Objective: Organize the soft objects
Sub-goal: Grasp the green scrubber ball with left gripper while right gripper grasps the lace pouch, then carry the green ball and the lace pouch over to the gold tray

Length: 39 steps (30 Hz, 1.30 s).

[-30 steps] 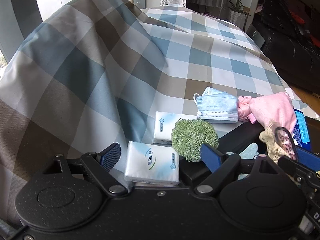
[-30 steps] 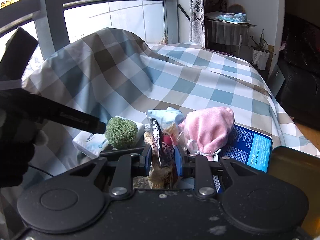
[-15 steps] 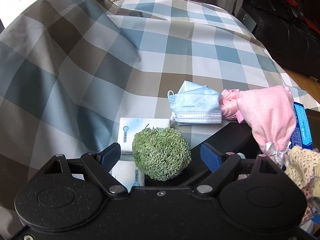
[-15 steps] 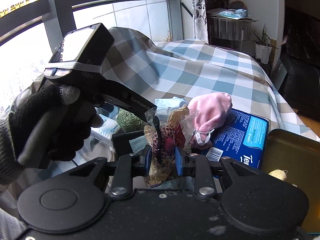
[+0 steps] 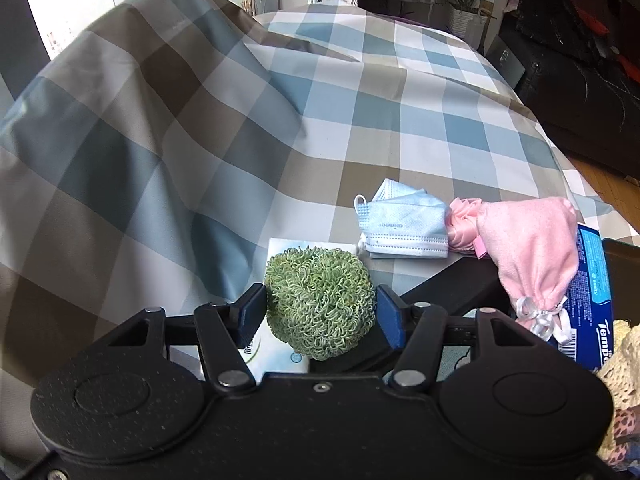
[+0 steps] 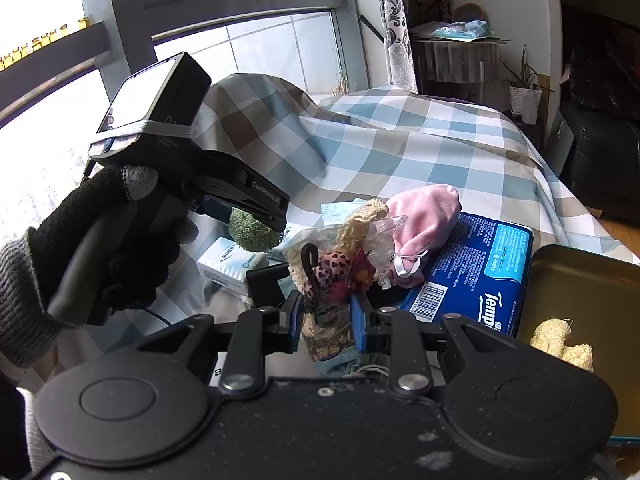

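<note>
A green curly scrubber ball (image 5: 320, 302) sits between the blue pads of my left gripper (image 5: 320, 312). Its jaws are closing and both pads press the ball's sides. In the right wrist view the same ball (image 6: 252, 232) shows under the left gripper (image 6: 260, 222), held by a gloved hand (image 6: 100, 248). My right gripper (image 6: 327, 314) is shut on a clear bag of leopard-print and lace pieces (image 6: 332, 264). A pink pouch (image 5: 532, 244) and a light blue face mask (image 5: 404, 224) lie on the checked cloth.
White tissue packs (image 5: 276, 354) lie under and beside the ball. A blue Tempo tissue pack (image 6: 480, 276) lies under the pink pouch. A dark tin tray (image 6: 580, 280) at the right holds a yellow loofah piece (image 6: 560, 342). A black box (image 5: 452, 292) sits behind the ball.
My left gripper shifted from over the tissue pack to the green ball and its jaws came together on it. The right gripper moved with its bag, and the tin tray came into view.
</note>
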{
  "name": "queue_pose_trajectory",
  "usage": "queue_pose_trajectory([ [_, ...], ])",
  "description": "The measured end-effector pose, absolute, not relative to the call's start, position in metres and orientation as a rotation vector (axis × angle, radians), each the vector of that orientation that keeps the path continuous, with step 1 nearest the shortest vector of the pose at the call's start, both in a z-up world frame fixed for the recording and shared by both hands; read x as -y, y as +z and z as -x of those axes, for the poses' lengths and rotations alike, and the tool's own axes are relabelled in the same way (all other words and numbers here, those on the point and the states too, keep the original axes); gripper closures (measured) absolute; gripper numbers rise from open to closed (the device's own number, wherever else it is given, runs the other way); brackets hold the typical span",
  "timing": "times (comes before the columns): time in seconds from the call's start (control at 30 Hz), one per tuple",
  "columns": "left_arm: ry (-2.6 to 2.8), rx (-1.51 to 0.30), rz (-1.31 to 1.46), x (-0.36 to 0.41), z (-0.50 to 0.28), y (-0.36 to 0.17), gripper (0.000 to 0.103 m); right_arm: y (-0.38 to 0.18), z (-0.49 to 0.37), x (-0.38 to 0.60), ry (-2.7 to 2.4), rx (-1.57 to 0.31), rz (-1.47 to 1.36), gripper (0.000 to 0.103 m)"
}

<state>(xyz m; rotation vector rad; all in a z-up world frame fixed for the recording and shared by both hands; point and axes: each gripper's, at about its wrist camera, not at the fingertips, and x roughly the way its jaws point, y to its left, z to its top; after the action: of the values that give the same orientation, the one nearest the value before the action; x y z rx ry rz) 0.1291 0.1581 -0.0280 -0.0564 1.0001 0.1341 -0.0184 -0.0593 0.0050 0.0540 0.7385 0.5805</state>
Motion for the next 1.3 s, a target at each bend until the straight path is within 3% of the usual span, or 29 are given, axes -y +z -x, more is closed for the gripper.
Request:
queue_pose_trajectory([
  [0.27, 0.076, -0.938, 0.014, -0.139, -0.122, 0.023, 0.047, 0.027, 0.035, 0.089, 0.552, -0.690, -0.120, 0.082],
  [0.43, 0.002, -0.914, -0.062, -0.111, -0.123, 0.047, 0.047, 0.036, 0.039, 0.121, 0.491, -0.685, -0.185, 0.094],
  [0.63, -0.054, -0.892, -0.090, -0.088, -0.122, 0.063, 0.047, 0.021, 0.027, 0.136, 0.483, -0.786, -0.209, 0.094],
  [0.73, -0.065, -0.900, -0.090, -0.084, -0.119, 0.060, 0.047, 0.004, 0.022, 0.129, 0.468, -0.883, -0.141, 0.085],
  [0.8, -0.062, -0.909, -0.084, -0.084, -0.117, 0.057, 0.047, -0.008, 0.023, 0.122, 0.453, -0.931, -0.091, 0.054],
  [0.87, -0.058, -0.919, -0.071, -0.087, -0.117, 0.052, 0.047, -0.022, 0.025, 0.115, 0.456, -0.987, -0.045, 0.042],
  [1.0, -0.054, -0.929, -0.055, -0.092, -0.114, 0.044, 0.047, -0.047, 0.027, 0.099, 0.445, -1.115, 0.048, 0.029],
  [1.3, -0.073, -0.921, -0.087, -0.092, -0.104, 0.023, 0.047, -0.087, 0.021, 0.082, 0.393, -1.313, 0.171, 0.020],
])
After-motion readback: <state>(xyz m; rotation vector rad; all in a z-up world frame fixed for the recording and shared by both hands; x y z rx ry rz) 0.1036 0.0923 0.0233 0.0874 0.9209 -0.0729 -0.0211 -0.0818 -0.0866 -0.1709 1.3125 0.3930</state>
